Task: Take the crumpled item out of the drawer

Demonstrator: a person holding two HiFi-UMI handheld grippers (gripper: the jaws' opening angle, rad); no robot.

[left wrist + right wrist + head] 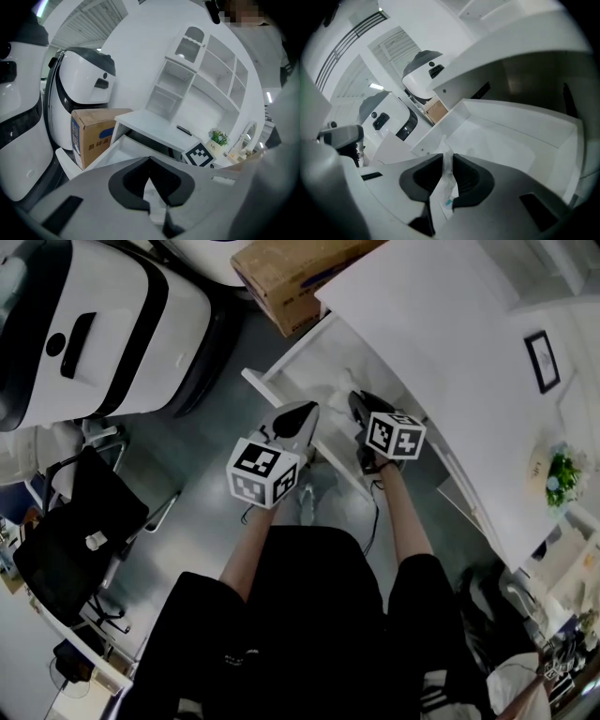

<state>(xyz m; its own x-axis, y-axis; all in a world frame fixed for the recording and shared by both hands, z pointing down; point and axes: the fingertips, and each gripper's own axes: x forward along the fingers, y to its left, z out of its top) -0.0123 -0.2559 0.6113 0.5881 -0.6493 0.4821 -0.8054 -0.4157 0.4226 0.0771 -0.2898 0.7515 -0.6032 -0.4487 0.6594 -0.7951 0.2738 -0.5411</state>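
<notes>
Right gripper (449, 158) is clenching its jaws on the crumpled item (447, 185), a thin white scrap, and holding it over the open white drawer (520, 126). Left gripper (150, 161) is hovering beside it, jaws pressed together.

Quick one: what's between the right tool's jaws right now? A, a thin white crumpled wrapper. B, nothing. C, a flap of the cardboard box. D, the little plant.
A: in the right gripper view the right tool is pinched on a thin white crumpled wrapper, with the open drawer beyond it.
</notes>
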